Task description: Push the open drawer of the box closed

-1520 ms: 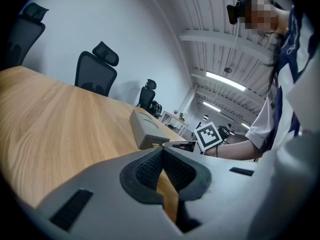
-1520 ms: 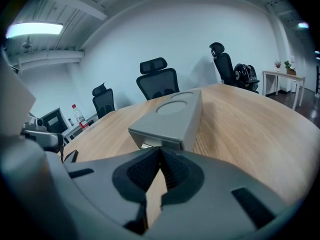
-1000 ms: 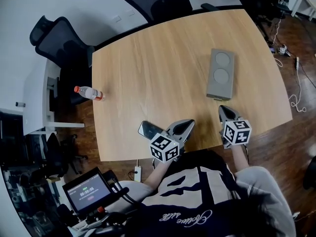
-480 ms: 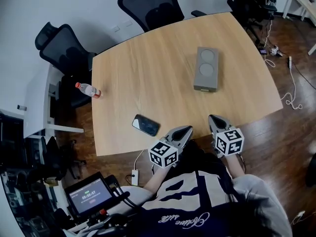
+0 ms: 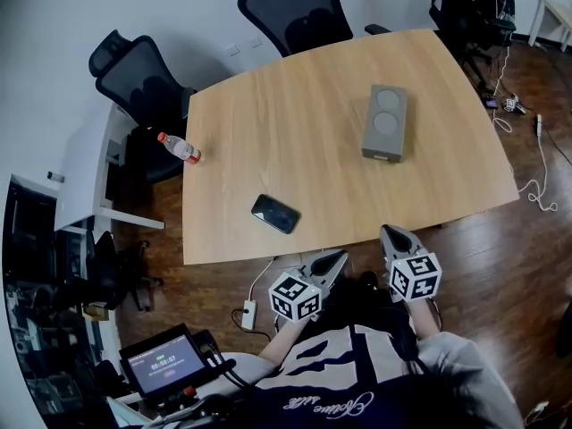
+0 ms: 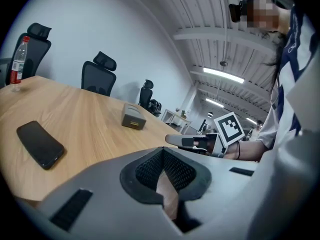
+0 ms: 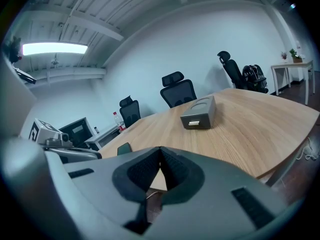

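Note:
A grey box (image 5: 386,123) with two round marks on its top lies on the right half of the wooden table (image 5: 295,132). Its drawer front with a small metal handle (image 7: 195,123) faces me and sits flush with the box. The box (image 6: 132,117) lies far beyond the left gripper's jaws. Both grippers hang off the table's near edge, close to my body. My left gripper (image 5: 332,261) is shut and empty. My right gripper (image 5: 393,237) is shut too, with nothing held.
A black phone (image 5: 275,214) lies near the table's front edge, left of centre. A water bottle with a red cap (image 5: 180,147) lies at the left edge. Office chairs (image 5: 295,12) stand behind the table. Cables (image 5: 536,164) trail on the floor at right.
Both grippers have drawn back from over the table's front edge to below it, close to my body. The view has shifted, so the table now sits farther away.

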Action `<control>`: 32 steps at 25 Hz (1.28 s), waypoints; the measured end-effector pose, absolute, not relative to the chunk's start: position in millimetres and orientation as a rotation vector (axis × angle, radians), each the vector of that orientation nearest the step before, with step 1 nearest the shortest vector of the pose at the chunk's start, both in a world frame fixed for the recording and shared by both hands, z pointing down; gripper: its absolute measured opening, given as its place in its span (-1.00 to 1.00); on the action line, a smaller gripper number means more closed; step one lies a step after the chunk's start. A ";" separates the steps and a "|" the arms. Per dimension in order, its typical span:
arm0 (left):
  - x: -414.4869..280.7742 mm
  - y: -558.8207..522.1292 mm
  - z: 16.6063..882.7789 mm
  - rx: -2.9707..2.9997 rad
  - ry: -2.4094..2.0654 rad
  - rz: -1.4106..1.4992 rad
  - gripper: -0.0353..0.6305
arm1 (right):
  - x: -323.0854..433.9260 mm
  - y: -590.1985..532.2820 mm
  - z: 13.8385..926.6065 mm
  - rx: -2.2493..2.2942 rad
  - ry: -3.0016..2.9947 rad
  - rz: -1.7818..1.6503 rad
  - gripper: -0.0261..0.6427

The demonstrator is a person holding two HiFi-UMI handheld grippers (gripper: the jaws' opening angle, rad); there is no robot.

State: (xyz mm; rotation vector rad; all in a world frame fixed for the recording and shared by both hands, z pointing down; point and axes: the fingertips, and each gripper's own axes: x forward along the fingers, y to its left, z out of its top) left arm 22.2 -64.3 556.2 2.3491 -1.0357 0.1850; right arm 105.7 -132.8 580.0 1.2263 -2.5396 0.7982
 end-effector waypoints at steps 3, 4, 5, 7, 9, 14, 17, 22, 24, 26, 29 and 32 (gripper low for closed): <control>15.8 -59.9 554.4 2.352 -1.045 0.185 -0.89 | 98.1 -124.9 579.5 1.213 -2.545 0.804 -0.93; 16.1 -58.1 552.3 2.360 -1.040 0.185 -0.89 | 97.0 -122.3 578.7 1.213 -2.546 0.806 -0.93; 16.8 -56.6 549.7 2.371 -1.032 0.184 -0.89 | 96.4 -120.1 577.7 1.218 -2.547 0.808 -0.93; 16.8 -54.9 544.7 2.392 -1.020 0.174 -0.89 | 94.3 -117.3 575.4 1.234 -2.552 0.819 -0.93; 12.7 -52.2 542.0 2.404 -1.014 0.160 -0.89 | 89.0 -114.0 573.9 1.246 -2.560 0.832 -0.93; -3.3 -24.7 539.8 2.462 -0.976 0.205 -0.89 | 71.9 -89.6 569.6 1.287 -2.561 0.832 -0.93; -17.3 -5.4 536.4 2.480 -0.966 0.196 -0.89 | 62.6 -67.9 569.4 1.335 -2.543 0.836 -0.93; -50.0 33.7 537.6 2.482 -0.957 0.190 -0.89 | 36.0 -19.3 578.4 1.381 -2.492 0.882 -0.93; -61.5 49.2 539.8 2.498 -0.945 0.217 -0.89 | 26.1 -1.0 580.5 1.408 -2.467 0.884 -0.93; -71.8 65.1 543.1 2.512 -0.920 0.240 -0.89 | 14.4 17.7 583.2 1.419 -2.452 0.880 -0.93; -82.6 88.1 547.0 2.514 -0.888 0.234 -0.89 | 0.2 47.2 585.0 1.423 -2.448 0.894 -0.93; -82.9 104.9 547.1 2.523 -0.869 0.229 -0.89 | -2.3 71.1 582.0 1.431 -2.442 0.879 -0.93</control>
